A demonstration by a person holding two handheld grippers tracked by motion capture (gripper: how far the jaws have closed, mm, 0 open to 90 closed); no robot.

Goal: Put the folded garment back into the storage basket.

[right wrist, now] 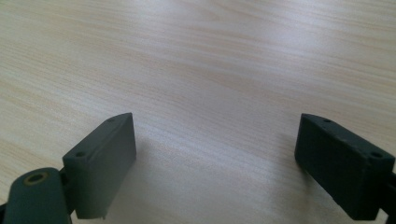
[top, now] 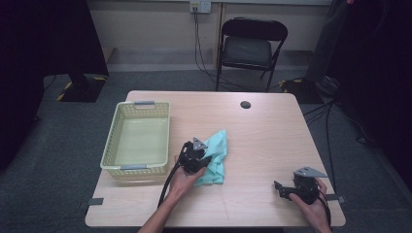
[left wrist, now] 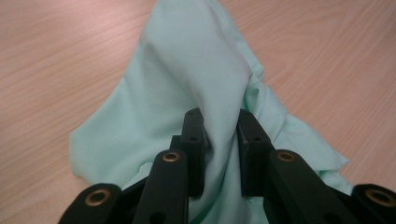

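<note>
Pinching a fold of the mint cloth (left wrist: 187, 70), the left gripper (left wrist: 218, 140) has its jaws clenched on the fabric: in the left gripper view the two black pads press a raised ridge of cloth between them, and the rest of the cloth spreads away toward 12 o'clock and out to both sides over the wooden worktop (left wrist: 56, 56). From the high view the cloth (top: 217, 154) lies crumpled near the middle of the worktop (top: 262, 131), with the left gripper (top: 197, 156) on its 9 o'clock edge and the left hand (top: 182, 179) behind it at 7 o'clock. A pale yellow basket (top: 112, 141) stands just beside the cloth at 9 o'clock, near the worktop's left edge, apart from the cloth. The right gripper (top: 278, 188) rests low over the worktop at about 4 o'clock from the cloth, well apart from it, held by the right hand (top: 313, 204), jaws pointing toward 9 o'clock. In the right gripper view its jaws stand released and wide, with bare wood between them. A small dark round hole (top: 246, 104) sits in the worktop at 1 o'clock from the cloth, and a black folding chair (top: 250, 46) stands on the floor beyond the far edge at 12 o'clock
</note>
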